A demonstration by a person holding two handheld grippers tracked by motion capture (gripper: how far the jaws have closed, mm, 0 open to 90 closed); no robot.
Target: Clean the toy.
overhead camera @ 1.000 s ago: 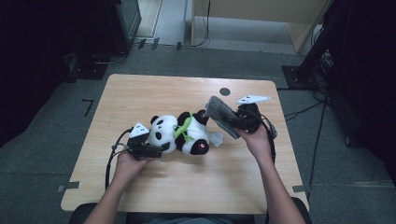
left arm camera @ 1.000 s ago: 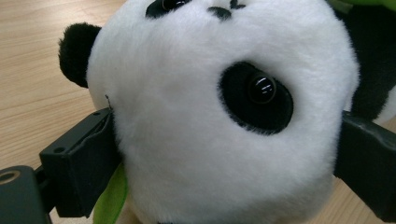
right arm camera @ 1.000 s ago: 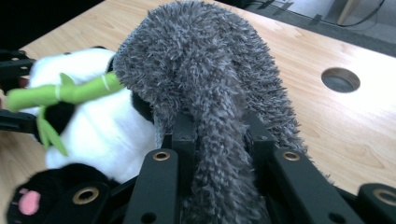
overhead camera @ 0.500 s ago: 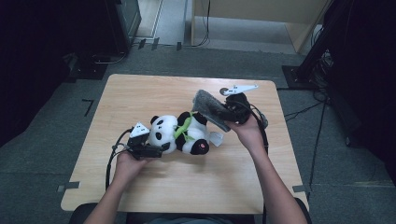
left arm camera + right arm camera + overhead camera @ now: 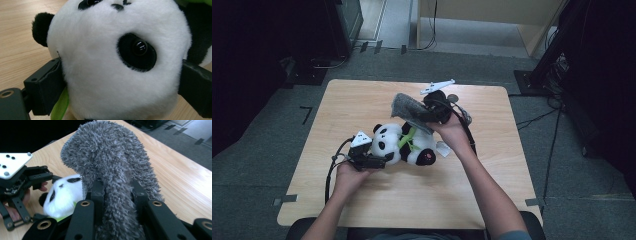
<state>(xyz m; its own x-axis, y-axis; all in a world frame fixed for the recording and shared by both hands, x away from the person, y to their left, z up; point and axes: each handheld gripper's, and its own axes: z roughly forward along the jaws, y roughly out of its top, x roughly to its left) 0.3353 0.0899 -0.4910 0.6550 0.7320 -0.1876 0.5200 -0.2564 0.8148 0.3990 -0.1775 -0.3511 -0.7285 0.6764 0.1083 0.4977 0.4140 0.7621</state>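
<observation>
- Panda plush lies on its side near the middle of the desk, head toward nine o'clock; the left hand-held gripper has its jaws closed on the head, one pad on each side, as the left gripper view shows.
- Grey fuzzy cloth is pinched narrowly in the right hand-held gripper, just above the panda's body at about one o'clock from it; in the right gripper view the cloth rises upright between the two black jaws and flops over at its top.
- Risk of slipping: the pile is soft and thick, so the jaws may be squeezing fluff more than fabric; a quick swing could let the cloth slide out and drop onto the panda or the desk.
- Risk of snagging: the loose top of the cloth hangs free, and if it is carried low it could catch on the panda's green collar or limbs and drag the toy.
- Risk of the panda rolling: the head is round and squashy, so any push from the right side may twist it within the left jaws and loosen that hold.
- Risk of collision: the two hand-held grippers work close together over the toy, and the right one's cable trails near the panda, so it could hook on it.
</observation>
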